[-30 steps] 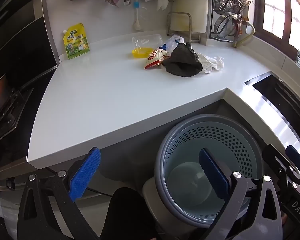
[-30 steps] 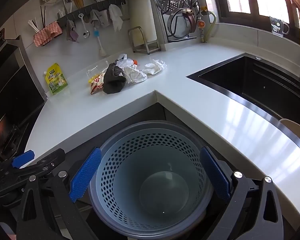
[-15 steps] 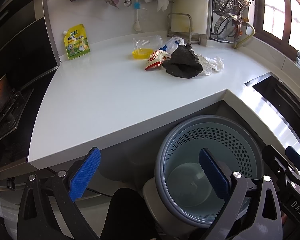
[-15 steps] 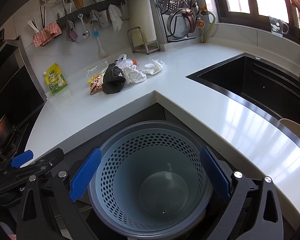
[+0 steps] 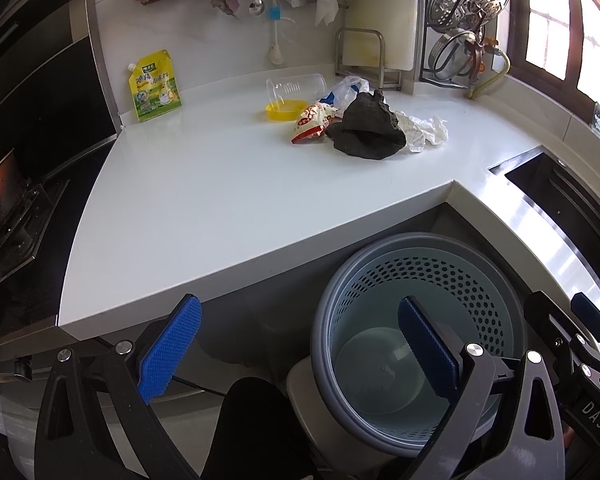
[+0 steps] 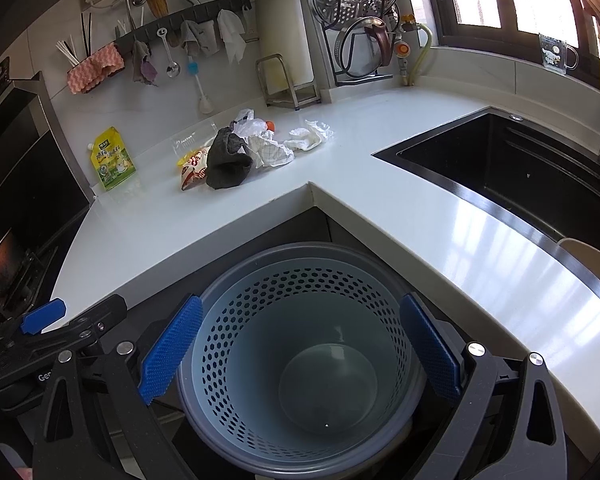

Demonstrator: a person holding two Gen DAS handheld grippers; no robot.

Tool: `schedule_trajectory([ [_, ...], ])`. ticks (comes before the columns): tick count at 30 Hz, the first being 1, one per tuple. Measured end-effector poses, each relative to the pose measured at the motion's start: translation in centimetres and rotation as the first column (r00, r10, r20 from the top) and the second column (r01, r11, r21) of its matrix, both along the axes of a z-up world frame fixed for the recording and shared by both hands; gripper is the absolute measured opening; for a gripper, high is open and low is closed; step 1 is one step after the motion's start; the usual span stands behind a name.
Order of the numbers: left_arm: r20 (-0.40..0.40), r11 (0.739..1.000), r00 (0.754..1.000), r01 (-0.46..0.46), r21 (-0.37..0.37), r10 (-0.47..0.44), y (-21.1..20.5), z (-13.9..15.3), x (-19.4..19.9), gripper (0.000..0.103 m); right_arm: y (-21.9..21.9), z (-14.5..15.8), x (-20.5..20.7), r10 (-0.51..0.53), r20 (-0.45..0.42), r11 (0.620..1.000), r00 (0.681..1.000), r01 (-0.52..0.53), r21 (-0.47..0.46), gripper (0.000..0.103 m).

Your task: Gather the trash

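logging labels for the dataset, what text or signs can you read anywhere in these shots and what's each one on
"DAS": white letters on the body of the right gripper, at the edge of the left wrist view.
"Ge": start of a cut-off word on the left gripper, in the right wrist view.
Yellow-green pouch: printed characters, too blurred to read.
Red and white snack bag: red print, not legible.
Clear mug on the sill: a cartoon figure, no readable words.

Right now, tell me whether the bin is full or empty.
Empty: the bin shows its bare round bottom in both views, with no trash inside.
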State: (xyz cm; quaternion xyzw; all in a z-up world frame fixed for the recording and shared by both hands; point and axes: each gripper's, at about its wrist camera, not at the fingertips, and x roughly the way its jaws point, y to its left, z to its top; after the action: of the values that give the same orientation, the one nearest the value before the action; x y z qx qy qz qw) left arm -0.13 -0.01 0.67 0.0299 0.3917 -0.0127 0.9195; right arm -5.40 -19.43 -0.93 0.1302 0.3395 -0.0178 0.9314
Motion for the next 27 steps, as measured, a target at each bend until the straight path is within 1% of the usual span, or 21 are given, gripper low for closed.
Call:
schedule_trajectory([
  [27, -0.005, 1.000, 1.000, 0.000, 0.001, 0.000, 0.22, -0.01, 0.11, 0.097, 0.10, -0.14, 0.27, 0.002, -0.005, 1.000, 1.000, -0.002, 0.002, 0.094],
])
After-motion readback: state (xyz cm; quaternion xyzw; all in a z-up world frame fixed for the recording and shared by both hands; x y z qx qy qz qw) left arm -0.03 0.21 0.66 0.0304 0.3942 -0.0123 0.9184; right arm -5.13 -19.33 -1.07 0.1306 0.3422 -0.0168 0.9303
